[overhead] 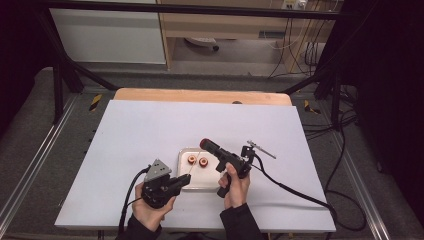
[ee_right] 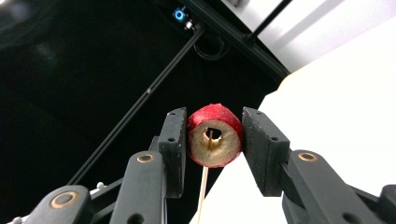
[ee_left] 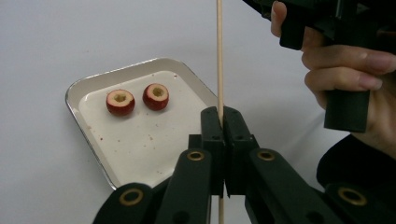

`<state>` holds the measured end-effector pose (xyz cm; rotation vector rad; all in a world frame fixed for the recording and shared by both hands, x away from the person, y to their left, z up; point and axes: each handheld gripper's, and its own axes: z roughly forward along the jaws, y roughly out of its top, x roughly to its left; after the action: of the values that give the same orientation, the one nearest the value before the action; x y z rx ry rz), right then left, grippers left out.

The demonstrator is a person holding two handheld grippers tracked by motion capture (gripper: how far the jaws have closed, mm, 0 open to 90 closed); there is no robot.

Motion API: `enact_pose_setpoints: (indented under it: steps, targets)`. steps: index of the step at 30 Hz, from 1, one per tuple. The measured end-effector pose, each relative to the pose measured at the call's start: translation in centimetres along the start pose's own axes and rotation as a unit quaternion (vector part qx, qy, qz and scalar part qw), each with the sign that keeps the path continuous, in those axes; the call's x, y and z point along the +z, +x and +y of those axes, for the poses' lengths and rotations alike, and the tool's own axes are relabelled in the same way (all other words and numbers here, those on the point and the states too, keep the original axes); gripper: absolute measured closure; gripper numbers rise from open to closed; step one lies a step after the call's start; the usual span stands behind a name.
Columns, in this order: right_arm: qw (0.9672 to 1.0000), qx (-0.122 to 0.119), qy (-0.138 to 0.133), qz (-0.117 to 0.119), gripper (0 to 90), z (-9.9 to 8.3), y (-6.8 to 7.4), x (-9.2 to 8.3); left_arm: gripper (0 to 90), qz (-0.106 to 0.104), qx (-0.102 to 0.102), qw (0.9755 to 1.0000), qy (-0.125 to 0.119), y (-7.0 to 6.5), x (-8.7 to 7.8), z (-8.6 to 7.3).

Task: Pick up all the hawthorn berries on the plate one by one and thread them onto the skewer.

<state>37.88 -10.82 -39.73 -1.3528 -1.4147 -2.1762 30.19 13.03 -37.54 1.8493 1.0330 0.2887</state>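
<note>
From the high view we see a white-covered table (overhead: 150, 130) with a small metal tray (overhead: 186, 181) near its front edge, two cored red fruit pieces (overhead: 198, 161) lying side by side in it. Our left gripper (overhead: 181, 181) sits at the tray's near left corner, and our right gripper (overhead: 206, 144) is raised over the tray's right side with a red piece at its tip. In the left gripper view, the jaws are pressed fully together on a thin wooden skewer (ee_left: 219, 60) that stands upright between them; the tray (ee_left: 88, 86) lies beyond to the left with the two fruit pieces (ee_left: 120, 102) apart from each other, and the right hand (ee_left: 345, 70) is at upper right. In the right gripper view, the jaws stand partly open, clamped on either side of a cored red fruit ring (ee_right: 215, 135), and the skewer's (ee_right: 203, 186) tip sits in the ring's hole.
</note>
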Motion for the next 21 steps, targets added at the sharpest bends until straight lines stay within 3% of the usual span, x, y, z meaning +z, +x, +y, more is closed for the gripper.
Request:
enact_pose_setpoints:
  steps: [3, 6, 11, 14, 17, 19, 21]
  targets:
    - [1.0, -0.007, -0.003, 0.0, 62.3, 0.0, 0.2, -0.2, 88.6, 0.004, -0.004, 1.0, -0.003, -0.9, 0.6, -0.2]
    - [1.0, -0.008, 0.003, -0.004, 62.4, 0.3, 0.6, -0.5, 88.6, 0.006, 0.012, 0.9998, -0.014, -1.4, 0.8, -0.4]
    - [0.9995, -0.016, 0.026, -0.012, 62.5, 0.6, 0.9, -0.7, 88.7, 0.006, 0.028, 0.9994, -0.019, -0.7, 0.7, -0.3]
    - [0.9983, -0.009, 0.056, -0.016, 62.6, 0.1, 0.4, -0.3, 88.7, 0.005, 0.023, 0.9996, -0.018, -0.1, 0.5, -0.1]
    - [0.9983, -0.007, 0.055, -0.019, 62.7, -0.7, 0.0, 0.0, 88.7, 0.007, 0.021, 0.9996, -0.016, 0.1, 0.9, -0.3]
    - [0.9978, -0.009, 0.062, -0.021, 62.7, -1.1, -0.1, 0.0, 88.7, 0.009, 0.016, 0.9993, -0.034, 0.2, 1.0, -0.1]
    - [0.9948, 0.001, 0.101, -0.006, 62.7, -2.3, -0.1, 0.4, 88.5, 0.028, 0.006, 0.9989, -0.036, 0.5, 1.0, 0.6]
